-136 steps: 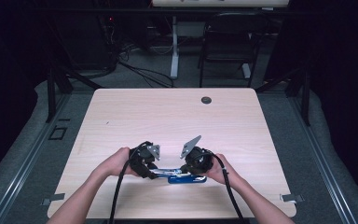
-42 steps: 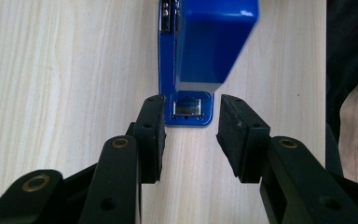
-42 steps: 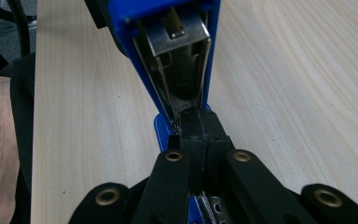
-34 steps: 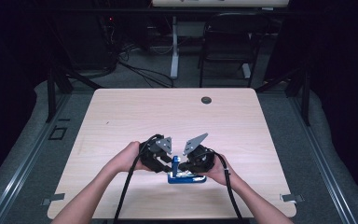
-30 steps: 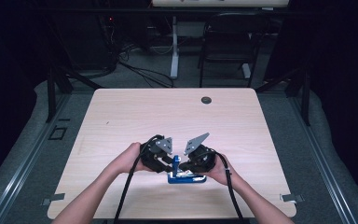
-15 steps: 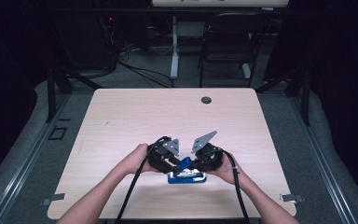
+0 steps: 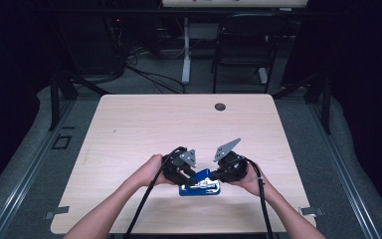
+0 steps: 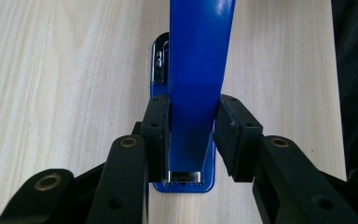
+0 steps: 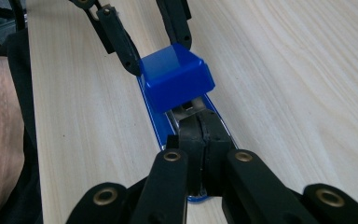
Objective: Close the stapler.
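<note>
The blue stapler (image 7: 199,184) lay near the bench's (image 7: 144,124) near edge. The left tongs (image 8: 193,135) gripped its raised top arm; the right tongs (image 9: 200,135) were closed, pressing on the metal magazine (probably opening it). Next, lift the arm farther, gently.

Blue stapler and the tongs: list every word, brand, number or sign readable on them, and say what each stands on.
No readable text anywhere.
Blue stapler: its raised cover is plain; a tiny embossed mark on the metal part beside it is too small to read.
Left tongs and right tongs: no markings.
</note>
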`<state>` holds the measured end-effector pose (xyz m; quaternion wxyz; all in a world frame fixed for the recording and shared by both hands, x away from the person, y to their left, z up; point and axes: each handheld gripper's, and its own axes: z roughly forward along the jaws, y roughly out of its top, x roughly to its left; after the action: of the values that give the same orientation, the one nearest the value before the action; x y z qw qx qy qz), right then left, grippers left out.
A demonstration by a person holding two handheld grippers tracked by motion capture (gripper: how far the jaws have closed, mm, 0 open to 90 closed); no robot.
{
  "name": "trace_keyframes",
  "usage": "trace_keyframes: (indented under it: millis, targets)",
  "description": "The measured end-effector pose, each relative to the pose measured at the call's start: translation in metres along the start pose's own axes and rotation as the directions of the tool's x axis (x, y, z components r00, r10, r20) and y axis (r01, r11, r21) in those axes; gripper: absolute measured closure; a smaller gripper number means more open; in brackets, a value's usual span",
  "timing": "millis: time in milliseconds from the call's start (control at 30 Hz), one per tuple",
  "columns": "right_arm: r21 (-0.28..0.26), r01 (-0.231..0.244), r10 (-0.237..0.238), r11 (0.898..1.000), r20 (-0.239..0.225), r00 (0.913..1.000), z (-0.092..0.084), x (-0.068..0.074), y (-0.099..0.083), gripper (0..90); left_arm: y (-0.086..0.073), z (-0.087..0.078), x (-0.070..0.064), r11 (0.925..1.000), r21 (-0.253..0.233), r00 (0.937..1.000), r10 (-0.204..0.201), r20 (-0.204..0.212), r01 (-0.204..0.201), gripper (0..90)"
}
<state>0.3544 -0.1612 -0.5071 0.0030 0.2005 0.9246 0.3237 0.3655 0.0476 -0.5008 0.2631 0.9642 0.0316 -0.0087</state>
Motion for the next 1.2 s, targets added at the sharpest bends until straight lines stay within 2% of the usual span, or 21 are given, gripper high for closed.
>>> trace_keyframes:
  millis: [67, 167, 233, 267, 400, 500, 533, 600, 667, 700, 800, 933, 1000, 1100, 1200]
  targets:
    - [0.011, 0.0, 0.0, 1.0, 0.008, 1.0, -0.004, -0.002, -0.002, 89.7, 0.001, 0.002, 0.0, 1.0, 0.005, 0.9999, 0.004, -0.011, -0.004, 65.9]
    - [0.0, -0.02, 0.02, 1.0, 0.015, 0.9997, -0.007, -0.004, -0.005, 89.6, 0.002, 0.004, 0.0, 1.0, 0.007, 1.0, 0.004, -0.009, -0.004, 65.9]
    - [0.014, -0.014, 0.014, 1.0, 0.025, 0.9996, -0.009, -0.006, -0.006, 89.6, 0.003, 0.005, 0.001, 0.9999, 0.013, 1.0, 0.005, -0.006, -0.005, 66.0]
    - [0.003, -0.028, 0.028, 1.0, 0.028, 0.9992, -0.009, -0.006, -0.007, 89.5, 0.004, 0.006, 0.0, 0.9999, 0.014, 1.0, 0.003, -0.006, -0.003, 66.0]
    - [0.007, -0.027, 0.027, 1.0, 0.039, 0.9989, -0.014, -0.008, -0.007, 89.6, 0.004, 0.007, 0.001, 0.9999, 0.015, 1.0, 0.001, -0.002, -0.001, 66.0]
    - [-0.022, -0.047, 0.048, 0.999, 0.039, 0.9981, -0.017, -0.009, -0.009, 89.2, 0.006, 0.011, 0.0, 0.9997, 0.024, 0.9999, 0.007, -0.008, -0.007, 66.0]
    - [-0.005, -0.037, 0.037, 0.999, 0.058, 0.9976, -0.02, -0.009, -0.009, 89.1, 0.006, 0.012, 0.0, 0.9996, 0.026, 1.0, 0.008, -0.004, -0.008, 66.1]
    - [-0.037, -0.052, 0.054, 0.998, 0.046, 0.9975, -0.023, -0.011, -0.01, 88.9, 0.008, 0.015, 0.0, 0.9995, 0.032, 0.9999, 0.008, -0.011, -0.008, 66.1]
    - [-0.047, -0.049, 0.051, 0.998, 0.051, 0.9974, -0.028, -0.011, -0.009, 88.9, 0.008, 0.016, 0.0, 0.9993, 0.036, 0.9999, 0.011, -0.009, -0.011, 66.1]
    - [-0.072, -0.057, 0.061, 0.996, 0.046, 0.9971, -0.029, -0.01, -0.009, 88.9, 0.008, 0.017, 0.0, 0.9994, 0.034, 0.9999, 0.01, -0.013, -0.01, 66.1]
    - [-0.053, -0.039, 0.041, 0.998, 0.039, 0.9984, -0.028, -0.008, -0.006, 88.9, 0.008, 0.016, 0.001, 0.9993, 0.037, 0.9999, 0.009, -0.008, -0.009, 66.1]
    - [-0.055, -0.027, 0.028, 0.998, 0.021, 0.9994, -0.025, -0.004, -0.003, 89.0, 0.008, 0.017, 0.0, 0.9992, 0.039, 0.9999, 0.006, -0.01, -0.006, 66.0]
    - [-0.048, -0.023, 0.024, 0.999, 0.027, 0.9993, -0.024, -0.004, -0.002, 89.5, 0.009, 0.017, 0.001, 0.9991, 0.042, 1.0, 0.004, -0.006, -0.004, 65.9]
    - [-0.052, -0.038, 0.039, 0.998, 0.025, 0.9989, -0.023, -0.004, -0.004, 89.7, 0.008, 0.016, 0.001, 0.9987, 0.051, 1.0, 0.002, 0.002, -0.002, 65.6]
    - [-0.041, -0.031, 0.032, 0.999, 0.023, 0.9992, -0.022, -0.004, -0.004, 89.7, 0.006, 0.016, 0.003, 0.9979, 0.064, 0.9999, -0.005, 0.012, 0.005, 65.4]
